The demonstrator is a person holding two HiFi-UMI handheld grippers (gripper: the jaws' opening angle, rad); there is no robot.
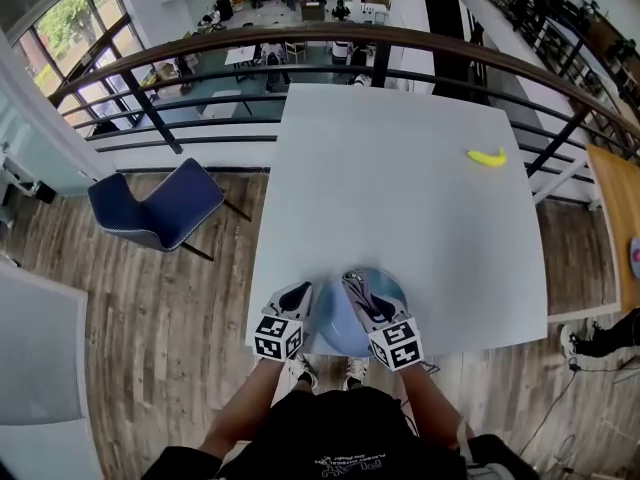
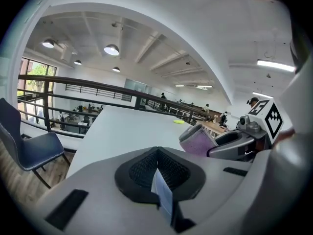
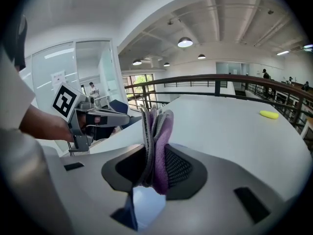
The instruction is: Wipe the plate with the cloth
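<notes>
A pale blue plate (image 1: pixel 336 326) sits at the near edge of the white table (image 1: pixel 400 188). My left gripper (image 1: pixel 298 298) is at the plate's left rim. In the left gripper view its jaws (image 2: pixel 159 174) are shut on the thin blue plate edge (image 2: pixel 164 196). My right gripper (image 1: pixel 360 293) hovers over the plate, shut on a folded purple and grey cloth (image 1: pixel 362 290). In the right gripper view the cloth (image 3: pixel 157 141) stands upright between the jaws (image 3: pixel 155 168), with the plate (image 3: pixel 145 205) just beneath. The cloth (image 2: pixel 198 140) also shows at the right in the left gripper view.
A yellow banana (image 1: pixel 487 157) lies at the table's far right. Left of the table a blue chair (image 1: pixel 160 208) stands on the wooden floor. A dark railing (image 1: pixel 200 53) runs behind the table's far edge, with an open drop beyond it.
</notes>
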